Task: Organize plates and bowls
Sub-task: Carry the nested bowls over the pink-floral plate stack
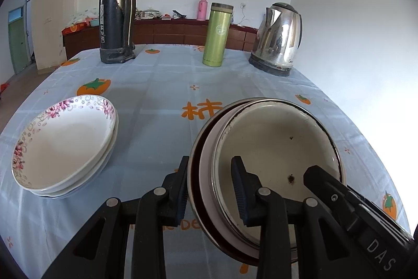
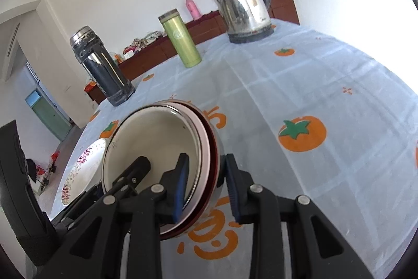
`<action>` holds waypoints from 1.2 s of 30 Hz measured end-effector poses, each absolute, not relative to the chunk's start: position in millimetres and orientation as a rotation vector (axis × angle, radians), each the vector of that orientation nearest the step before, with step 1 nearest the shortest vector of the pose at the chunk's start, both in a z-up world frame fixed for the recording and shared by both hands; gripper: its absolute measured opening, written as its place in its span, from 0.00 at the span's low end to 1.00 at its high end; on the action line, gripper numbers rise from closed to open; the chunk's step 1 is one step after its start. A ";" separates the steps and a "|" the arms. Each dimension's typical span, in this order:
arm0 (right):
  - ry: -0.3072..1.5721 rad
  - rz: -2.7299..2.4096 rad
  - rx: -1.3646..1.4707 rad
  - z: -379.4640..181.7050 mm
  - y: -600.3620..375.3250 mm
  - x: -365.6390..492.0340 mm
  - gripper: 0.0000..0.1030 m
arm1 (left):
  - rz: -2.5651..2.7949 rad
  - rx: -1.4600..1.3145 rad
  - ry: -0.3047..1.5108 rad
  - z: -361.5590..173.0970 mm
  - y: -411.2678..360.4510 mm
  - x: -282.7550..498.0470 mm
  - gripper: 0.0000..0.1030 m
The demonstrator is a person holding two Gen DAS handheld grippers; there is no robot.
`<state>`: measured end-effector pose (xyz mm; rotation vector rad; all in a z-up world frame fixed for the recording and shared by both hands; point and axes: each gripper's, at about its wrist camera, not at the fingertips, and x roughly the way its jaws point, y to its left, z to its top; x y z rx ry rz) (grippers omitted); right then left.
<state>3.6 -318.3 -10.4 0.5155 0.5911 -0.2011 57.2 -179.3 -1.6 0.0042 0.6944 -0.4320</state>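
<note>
Both your left gripper [image 1: 210, 187] and right gripper [image 2: 206, 190] clamp the nested bowls' [image 1: 274, 148] rims; carry them level, judging placement beside the floral plates [image 1: 65, 143].

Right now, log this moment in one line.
left claw: shut on nested bowls | right claw: shut on opposite rim | floral plates: stacked

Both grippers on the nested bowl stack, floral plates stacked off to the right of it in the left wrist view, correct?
Not quite. The floral plates sit to the left of the bowl stack, as the left wrist view shows. The rest holds: the left gripper and the right gripper each clamp the stack's rim, on opposite sides.
</note>
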 end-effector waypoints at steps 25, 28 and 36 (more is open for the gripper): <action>0.586 -0.197 0.583 -9.1 -288.3 -13.0 0.28 | -0.433 0.007 0.668 7.1 -145.3 43.1 0.32; 0.584 -0.192 0.592 -10.4 -280.8 -17.9 0.28 | -0.432 0.001 0.667 8.3 -136.9 40.3 0.32; 0.589 -0.166 0.582 -9.8 -257.9 -21.3 0.28 | -0.414 -0.016 0.660 10.4 -114.1 33.7 0.32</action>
